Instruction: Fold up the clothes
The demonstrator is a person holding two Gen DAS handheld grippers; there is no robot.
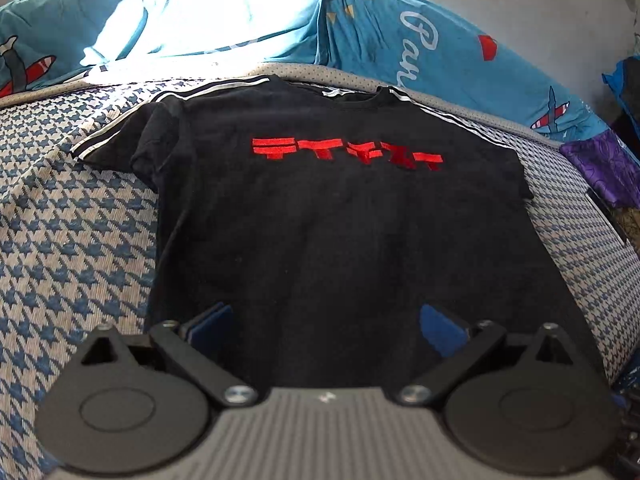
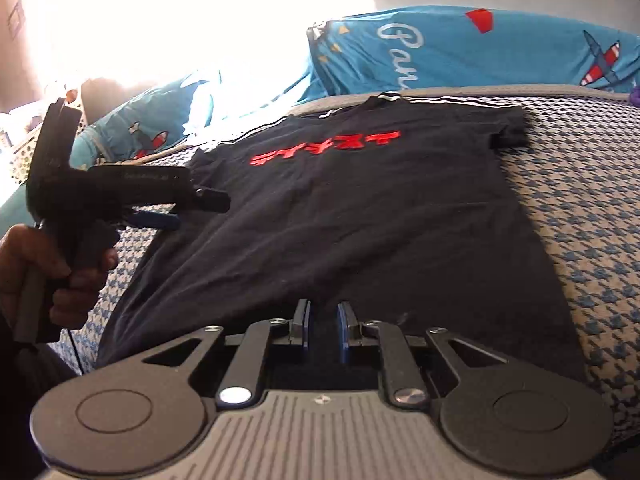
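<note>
Both claws hang over the near hem of the black T-shirt (image 1: 320, 216): the left gripper (image 1: 326, 326) stands wide with nothing between its blue pads, while the right gripper (image 2: 323, 330) shows only a narrow gap, and whether cloth is pinched there I cannot tell. At the left, a hand (image 2: 52, 272) holds the left tool's handle. Farther off, the shirt lies flat, red lettering up, on the blue-and-white checked bed cover (image 1: 60, 220), with blue patterned pillows (image 1: 420, 40) at the far end.
</note>
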